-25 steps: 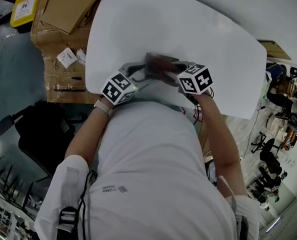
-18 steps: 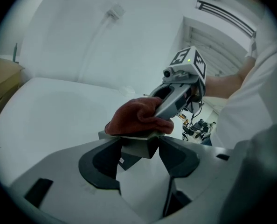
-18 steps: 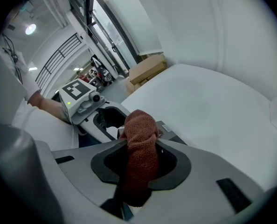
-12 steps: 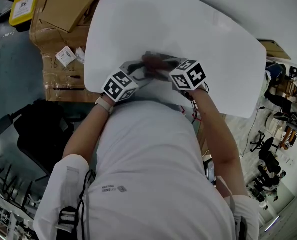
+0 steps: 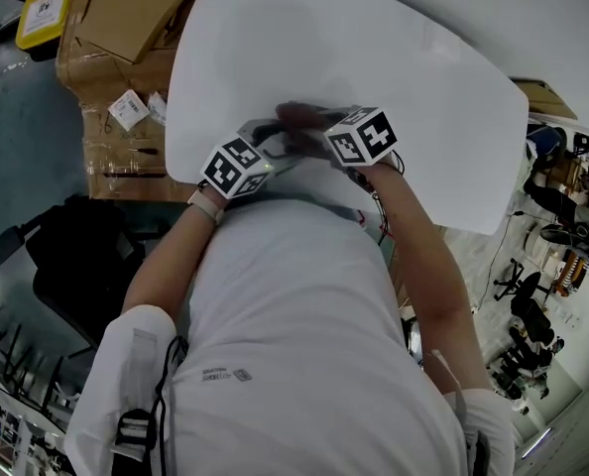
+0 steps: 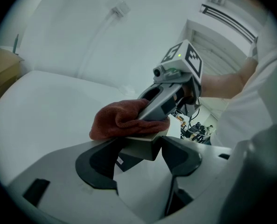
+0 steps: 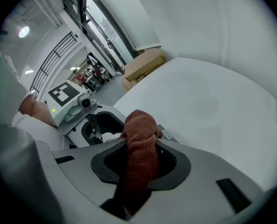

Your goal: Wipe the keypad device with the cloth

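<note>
Pressing the cloth (image 7: 139, 139) onto the top of the keypad device (image 6: 145, 136), the right hand-held gripper (image 7: 141, 164) had its jaws clamped on a bunched fold of the red-brown fabric. The loose end was wadded between the jaw tips and the device. That bunching probably served a purpose: a thick pad kept the hard jaws off the casing while the wipe went on.

The device sat at the near edge of the white bench (image 5: 394, 58), just in front of the person's body, with the cloth covering most of its upper face. The left hand-held gripper (image 6: 141, 161) straddled the near end. Its jaws had just been opening and stood wide, with the device between them but the pads apparently not pressing on it. It looked placed there to stop the device sliding on the smooth bench under the rubbing — with the hold loosened, only the cloth's pressure seemed to pin it.

Beyond the bench's left edge stood a cardboard box (image 5: 141, 13), flaps closed, its contents hidden. Beside it was what seemed a yellow container (image 5: 52, 3) with a white label — its inside could not be seen either.
</note>
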{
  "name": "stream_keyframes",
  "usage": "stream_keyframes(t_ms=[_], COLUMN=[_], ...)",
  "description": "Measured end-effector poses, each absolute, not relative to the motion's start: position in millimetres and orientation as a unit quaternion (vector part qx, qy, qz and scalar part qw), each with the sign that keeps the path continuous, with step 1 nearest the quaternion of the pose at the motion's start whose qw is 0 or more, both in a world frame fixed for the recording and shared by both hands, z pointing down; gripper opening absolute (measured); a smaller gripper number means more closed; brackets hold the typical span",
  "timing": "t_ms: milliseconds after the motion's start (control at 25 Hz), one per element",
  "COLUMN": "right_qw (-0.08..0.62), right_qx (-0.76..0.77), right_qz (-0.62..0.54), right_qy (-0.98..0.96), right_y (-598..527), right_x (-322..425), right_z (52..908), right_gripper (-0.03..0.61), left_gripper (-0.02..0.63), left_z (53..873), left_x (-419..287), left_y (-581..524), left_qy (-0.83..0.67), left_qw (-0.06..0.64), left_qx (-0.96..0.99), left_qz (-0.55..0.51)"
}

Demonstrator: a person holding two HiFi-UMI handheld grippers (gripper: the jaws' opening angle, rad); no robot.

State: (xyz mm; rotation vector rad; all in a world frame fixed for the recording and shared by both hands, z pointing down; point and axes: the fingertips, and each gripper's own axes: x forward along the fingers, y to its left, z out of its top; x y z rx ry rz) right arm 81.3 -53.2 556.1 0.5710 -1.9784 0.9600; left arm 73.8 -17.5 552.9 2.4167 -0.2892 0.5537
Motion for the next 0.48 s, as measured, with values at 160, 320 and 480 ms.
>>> stream_keyframes(t_ms=[160, 320, 480], right_qw=[0.424, 0.431, 0.456], right_qx=[0.242, 0.263, 0.262], right_qz=[0.385, 0.381, 0.362], right_qy=[-0.783, -0.774, -0.769], right_y=[-67, -83, -91], right_x=[83, 86, 87], right_z=[567, 579, 592], right_gripper=[0.106, 0.106, 0.106], left_gripper=[0.276, 0.276, 0.276], left_z=[553, 553, 553], left_x=[73, 73, 73], left_y=[-17, -18, -17], left_qy=[-0.114, -0.113, -0.111], left_qw=[0.319, 0.321, 0.322], left_qx=[0.919, 0.919, 0.919], left_qz=[0.203, 0.199, 0.197])
